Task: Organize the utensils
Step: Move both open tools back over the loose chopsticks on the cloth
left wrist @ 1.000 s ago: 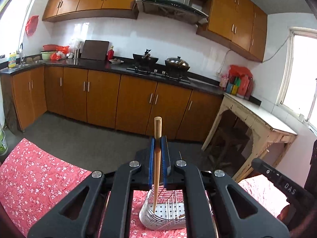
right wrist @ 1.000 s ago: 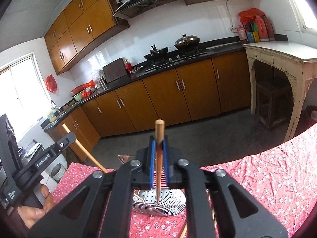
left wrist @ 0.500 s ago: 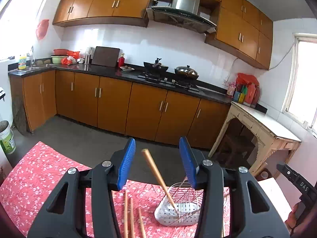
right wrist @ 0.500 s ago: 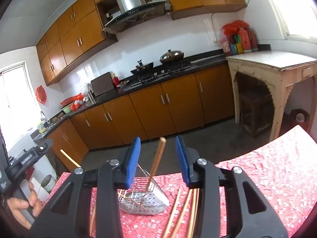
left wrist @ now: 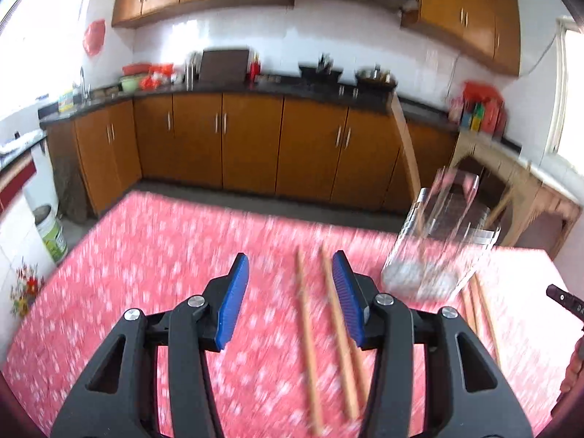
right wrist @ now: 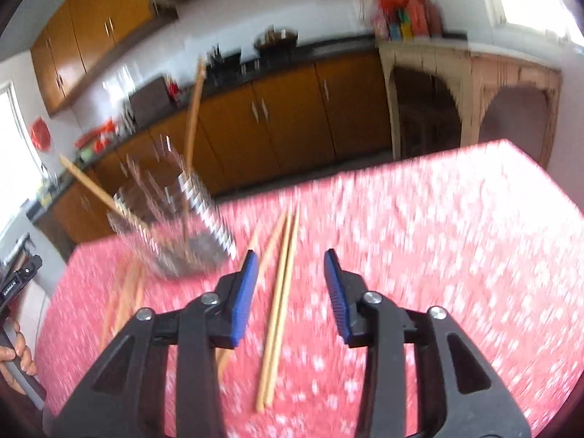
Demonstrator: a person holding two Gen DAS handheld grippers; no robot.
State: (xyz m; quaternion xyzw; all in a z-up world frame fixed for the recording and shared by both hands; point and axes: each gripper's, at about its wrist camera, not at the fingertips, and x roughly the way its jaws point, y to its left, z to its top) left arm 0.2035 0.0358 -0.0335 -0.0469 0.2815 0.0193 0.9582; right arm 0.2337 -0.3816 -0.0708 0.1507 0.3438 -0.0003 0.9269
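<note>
Both views are motion-blurred. A wire metal basket [left wrist: 430,255] [right wrist: 171,226] stands on the red floral tablecloth [left wrist: 146,273] [right wrist: 438,237], with wooden chopsticks [left wrist: 405,146] [right wrist: 193,109] leaning in it. My left gripper [left wrist: 290,255] is open above the cloth, left of the basket. Two loose chopsticks [left wrist: 306,328] lie under its right finger, and none is gripped. My right gripper [right wrist: 290,252] is open with its jaws closing, right of the basket. A pair of chopsticks [right wrist: 281,292] lies on the cloth below the gap, untouched by the pads.
More loose chopsticks [left wrist: 478,310] [right wrist: 124,299] lie beside the basket on its other side. A hand [right wrist: 14,357] holds the left tool at the frame edge. Brown kitchen cabinets [left wrist: 252,146], a bucket [left wrist: 53,233] and a pale wooden side table [right wrist: 467,73] stand beyond the table's far edge.
Each gripper was shut on a chopstick over the basket, then opened and let it drop in. Both have since dropped lower and drawn back over the loose chopsticks on the cloth.
</note>
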